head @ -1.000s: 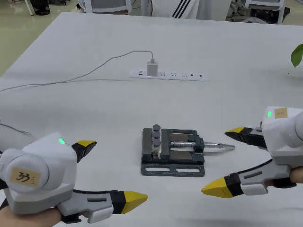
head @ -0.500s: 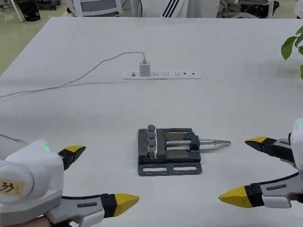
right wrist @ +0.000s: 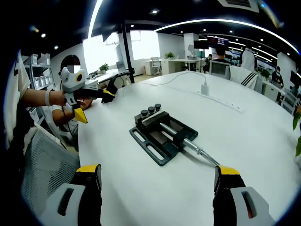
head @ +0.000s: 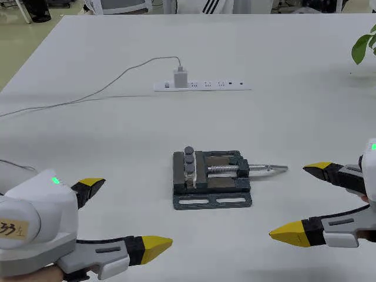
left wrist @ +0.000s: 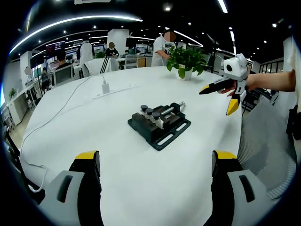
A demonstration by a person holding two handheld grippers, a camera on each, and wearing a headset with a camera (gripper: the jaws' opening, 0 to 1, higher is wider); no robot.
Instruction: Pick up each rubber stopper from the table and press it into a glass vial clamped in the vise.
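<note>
two hand-held grippers, one vise, three stoppers. in the head view a single cable (head: 88, 96) runs across the white tabletop (head: 282, 123) from the far left to one charger (head: 180, 77) plugged into one power strip (head: 202, 86). low on the left, the left hand-held gripper (head: 123, 215) hovers above the tabletop, its two yellow-tipped jaws wide apart and holding nothing. near the middle sits the dark vise (head: 214, 182), flat on the tabletop. the three stoppers (head: 190, 159) stand in a row at its left end, each seated on top of a vial; the three vials (head: 191, 176) are clamped between the vise jaws, and little of their glass can be made out. the vise's one screw handle (head: 267, 169) points right. low on the right, the right hand-held gripper (head: 302, 201) also hovers with its jaws wide apart and empty, well apart from the vise. a plant (head: 364, 47) leaf shows at the right edge.

the left gripper view shows the whole plant behind the vise, the right hand-held gripper held out on a bare forearm, and people at desks farther back. the right gripper view shows the vise from its handle side, with the left hand-held gripper beyond it and a mesh chair at the left.
</note>
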